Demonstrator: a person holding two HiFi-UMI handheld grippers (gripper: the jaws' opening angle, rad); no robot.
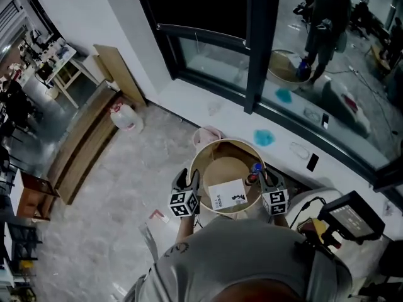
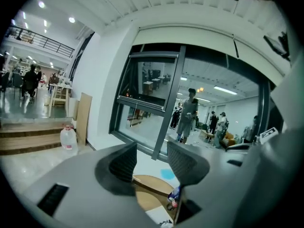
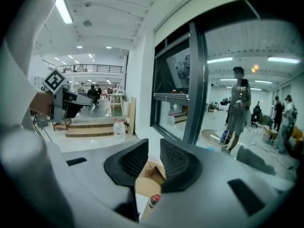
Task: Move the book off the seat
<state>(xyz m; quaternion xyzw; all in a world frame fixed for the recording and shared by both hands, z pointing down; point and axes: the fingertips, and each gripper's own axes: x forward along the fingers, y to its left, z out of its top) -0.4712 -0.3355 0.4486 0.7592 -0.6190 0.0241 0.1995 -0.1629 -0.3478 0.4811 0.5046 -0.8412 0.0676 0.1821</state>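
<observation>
A white book (image 1: 228,195) lies flat on the round wooden seat (image 1: 208,153) just in front of me, with a small bottle (image 1: 254,172) at its right. My left gripper (image 1: 187,178) is raised at the seat's left rim, my right gripper (image 1: 264,176) at its right rim, both above the seat. In the left gripper view the left gripper (image 2: 151,151) stands open and empty over the seat (image 2: 147,198) and bottle (image 2: 174,196). The right gripper (image 3: 154,153) shows a narrow gap with nothing in it, the bottle (image 3: 154,201) below.
A dark-framed window (image 1: 252,55) runs behind the seat, with a white sill holding a blue patch (image 1: 264,137) and a pink cloth (image 1: 208,134). A water jug (image 1: 124,116), leaning boards (image 1: 119,71) and wooden steps (image 1: 82,146) stand left. A black device (image 1: 351,216) sits at my right.
</observation>
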